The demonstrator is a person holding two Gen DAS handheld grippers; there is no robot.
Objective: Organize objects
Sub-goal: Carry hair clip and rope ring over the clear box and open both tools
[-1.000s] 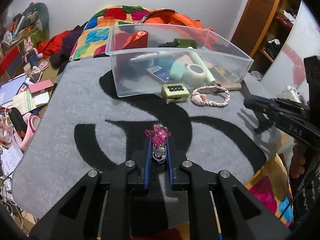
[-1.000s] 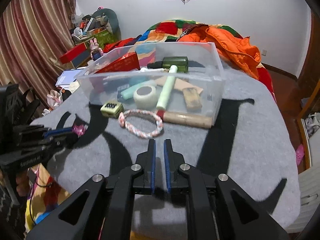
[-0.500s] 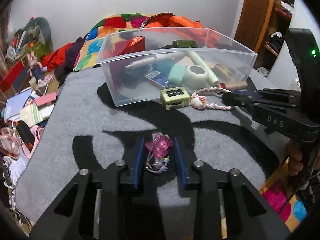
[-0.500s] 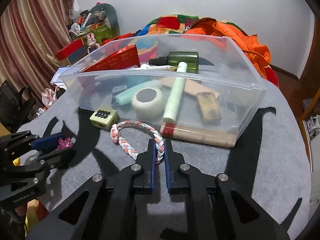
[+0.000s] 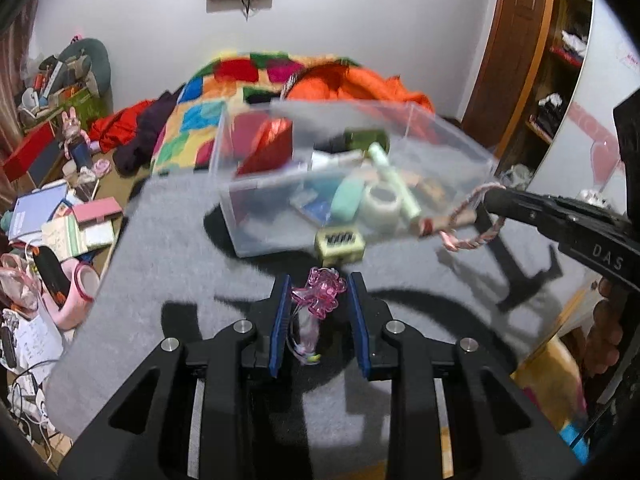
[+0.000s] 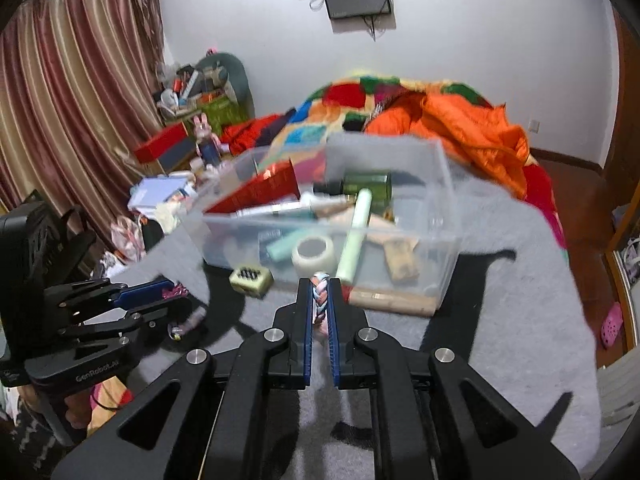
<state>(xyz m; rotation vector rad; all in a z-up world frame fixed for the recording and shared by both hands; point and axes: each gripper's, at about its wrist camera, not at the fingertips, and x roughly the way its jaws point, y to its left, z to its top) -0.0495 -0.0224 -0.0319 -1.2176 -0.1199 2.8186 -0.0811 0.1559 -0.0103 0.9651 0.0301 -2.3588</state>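
Right gripper (image 6: 319, 310) pinching braided rope ring (image 6: 321, 295), ring dangling limp ahead of clear bin (image 6: 444, 216). Left gripper (image 5: 319, 312) spread wide, pink keychain (image 5: 320, 294) lying between fingers. Both light, floppy; gripping mid-body looking best.

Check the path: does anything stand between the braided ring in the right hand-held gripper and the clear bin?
Only the bin's near wall. The right hand-held gripper holds the ring just in front of it, so the ring must rise over the rim. The green cube sits off to the left, out of line.
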